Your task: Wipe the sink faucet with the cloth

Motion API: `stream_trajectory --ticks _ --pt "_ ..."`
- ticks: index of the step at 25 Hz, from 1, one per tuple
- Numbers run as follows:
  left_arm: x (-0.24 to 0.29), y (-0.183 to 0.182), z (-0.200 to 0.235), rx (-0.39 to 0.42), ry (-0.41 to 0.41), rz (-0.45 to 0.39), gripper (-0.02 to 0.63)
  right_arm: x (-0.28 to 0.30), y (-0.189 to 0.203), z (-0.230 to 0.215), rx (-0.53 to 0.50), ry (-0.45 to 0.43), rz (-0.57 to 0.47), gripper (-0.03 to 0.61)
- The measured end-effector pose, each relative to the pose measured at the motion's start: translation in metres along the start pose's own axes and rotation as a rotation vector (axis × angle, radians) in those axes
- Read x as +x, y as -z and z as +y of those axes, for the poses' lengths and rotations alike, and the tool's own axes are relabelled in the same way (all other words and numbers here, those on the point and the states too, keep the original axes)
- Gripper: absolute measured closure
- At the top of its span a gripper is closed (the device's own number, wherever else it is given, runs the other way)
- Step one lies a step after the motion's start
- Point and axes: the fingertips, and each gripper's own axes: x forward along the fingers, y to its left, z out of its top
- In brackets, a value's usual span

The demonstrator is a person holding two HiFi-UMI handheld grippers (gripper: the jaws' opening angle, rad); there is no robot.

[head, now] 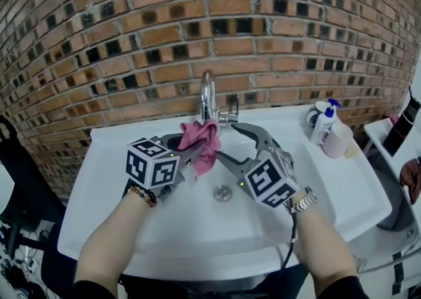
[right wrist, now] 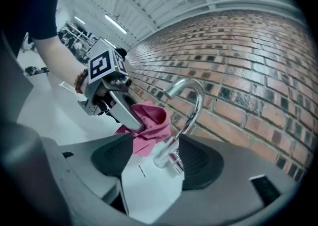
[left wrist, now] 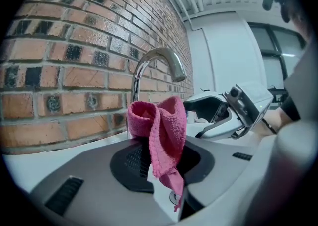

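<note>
I am holding both grippers over the sink (head: 105, 189), with my forearms coming in from the bottom edge and converging on the faucet (head: 208, 97). The left gripper (head: 196, 152) is pointing nearly level toward the faucet's foot. Its jaws are standing partly closed and clamping the pink cloth (head: 202, 138), which is bunching above the pads and hanging below them. The cloth is sitting just in front of the faucet stem; I cannot tell whether it is touching. The right gripper (head: 238, 148) is lying rolled to one side. Its jaws are standing wide apart and gripping nothing. In the right gripper view the faucet's foot is showing in the gap between them. In the head view the cloth is covering the left jaw tips and the lower faucet stem. The marker cubes are hiding most of each hand, and the frame is cutting my arms off at the elbows.
</note>
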Motion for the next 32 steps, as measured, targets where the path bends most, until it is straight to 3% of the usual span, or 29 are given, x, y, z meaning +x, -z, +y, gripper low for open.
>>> stream_trajectory --ticks 9,16,23,25,27,32 --pt "-0.03 -0.009 -0.021 0.004 0.118 0.037 0.514 0.0 -0.013 0.038 -0.272 -0.074 0.014 0.204" --pt "-0.038 -0.012 -0.047 -0.031 0.242 0.052 0.512 -0.002 -0.022 0.053 -0.52 -0.062 0.031 0.167" --pt "-0.044 -0.014 -0.073 -0.042 0.346 0.061 0.509 -0.004 -0.025 0.063 -0.579 -0.076 0.039 0.167" --pt "-0.045 -0.015 -0.079 -0.04 0.365 0.062 0.509 -0.005 -0.028 0.064 -0.584 -0.064 0.034 0.189" --pt "-0.046 -0.017 -0.082 -0.04 0.372 0.06 0.505 -0.007 -0.03 0.062 -0.585 -0.044 0.027 0.259" --pt "-0.05 -0.026 -0.082 -0.033 0.346 0.021 0.467 -0.012 -0.032 0.053 -0.574 0.023 0.013 0.367"
